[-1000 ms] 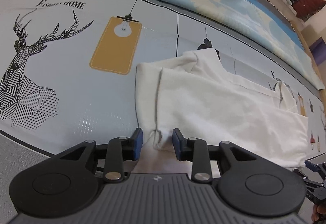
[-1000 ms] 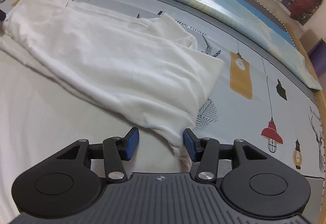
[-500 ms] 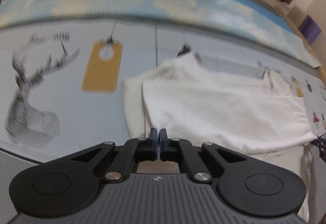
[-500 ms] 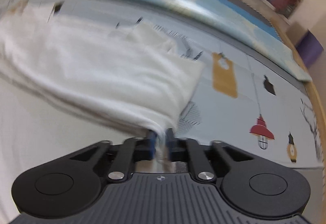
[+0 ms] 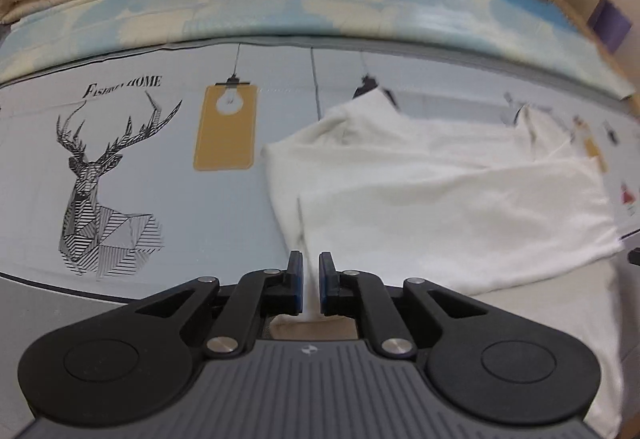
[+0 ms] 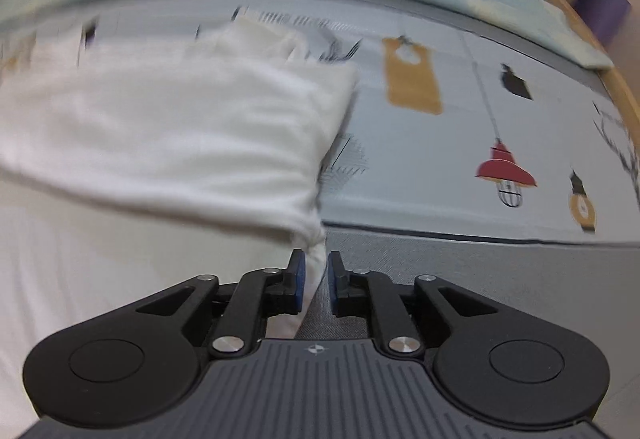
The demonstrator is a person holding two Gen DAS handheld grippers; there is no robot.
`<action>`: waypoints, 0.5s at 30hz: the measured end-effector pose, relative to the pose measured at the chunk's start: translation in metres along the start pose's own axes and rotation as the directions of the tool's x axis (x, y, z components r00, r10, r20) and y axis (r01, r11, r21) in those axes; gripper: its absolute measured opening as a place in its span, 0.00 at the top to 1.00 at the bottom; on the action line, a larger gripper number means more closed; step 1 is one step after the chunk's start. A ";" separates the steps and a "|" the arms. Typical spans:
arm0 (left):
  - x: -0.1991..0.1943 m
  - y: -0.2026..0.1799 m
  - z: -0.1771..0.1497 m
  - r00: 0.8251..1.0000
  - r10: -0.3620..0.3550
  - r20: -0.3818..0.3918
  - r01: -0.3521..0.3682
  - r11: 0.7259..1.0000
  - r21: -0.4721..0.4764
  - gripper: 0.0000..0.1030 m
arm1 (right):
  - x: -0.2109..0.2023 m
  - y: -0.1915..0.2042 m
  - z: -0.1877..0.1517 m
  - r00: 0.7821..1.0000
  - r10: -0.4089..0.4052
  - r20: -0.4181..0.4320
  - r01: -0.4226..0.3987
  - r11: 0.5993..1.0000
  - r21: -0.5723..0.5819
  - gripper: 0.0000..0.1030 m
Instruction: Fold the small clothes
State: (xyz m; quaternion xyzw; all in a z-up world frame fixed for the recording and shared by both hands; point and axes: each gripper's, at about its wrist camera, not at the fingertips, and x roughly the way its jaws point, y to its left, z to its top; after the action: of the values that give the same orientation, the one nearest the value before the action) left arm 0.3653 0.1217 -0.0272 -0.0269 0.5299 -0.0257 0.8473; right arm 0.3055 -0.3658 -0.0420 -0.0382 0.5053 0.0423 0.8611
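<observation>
White shirt [image 5: 440, 199] rumpled, half-folded; my left gripper [image 5: 311, 285] and right gripper [image 6: 317, 285] are opening with its hem between their pads; right view blurred.

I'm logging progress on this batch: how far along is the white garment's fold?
Early. Done: one side of the white garment already lies folded over. In hand: left tool and right tool each pinch a near corner, jaws easing open slightly. Left: carrying that edge over and flattening it on the printed mat.

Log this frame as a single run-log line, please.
stage: fold in progress | left gripper: jaws opening, white garment edge between them | right gripper: jaws opening, garment corner between them | surface: printed mat
</observation>
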 end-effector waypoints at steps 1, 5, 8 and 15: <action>-0.002 -0.001 0.000 1.000 -0.011 0.007 0.011 1.000 -0.002 0.92 | -0.006 -0.005 0.002 1.000 0.012 0.026 -0.013 0.999 0.037 0.85; 0.006 -0.005 0.003 0.994 -0.110 0.021 0.110 0.994 0.002 0.92 | -0.016 -0.008 0.011 0.988 0.073 0.139 -0.092 0.986 0.136 0.82; 0.030 -0.006 -0.004 0.987 -0.154 -0.039 0.153 0.988 -0.018 0.92 | -0.002 -0.002 0.017 0.983 0.079 0.163 -0.101 0.986 0.134 0.82; 0.048 -0.012 -0.008 0.995 -0.037 -0.093 0.041 0.998 0.038 0.91 | 0.040 0.002 0.012 1.000 0.010 -0.001 -0.010 0.989 0.148 0.68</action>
State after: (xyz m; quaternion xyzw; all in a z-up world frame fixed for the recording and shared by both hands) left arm 0.3785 0.1063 -0.0727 -0.0190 0.5672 -0.0540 0.8216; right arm 0.3350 -0.3615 -0.0716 0.0284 0.5081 0.0089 0.8608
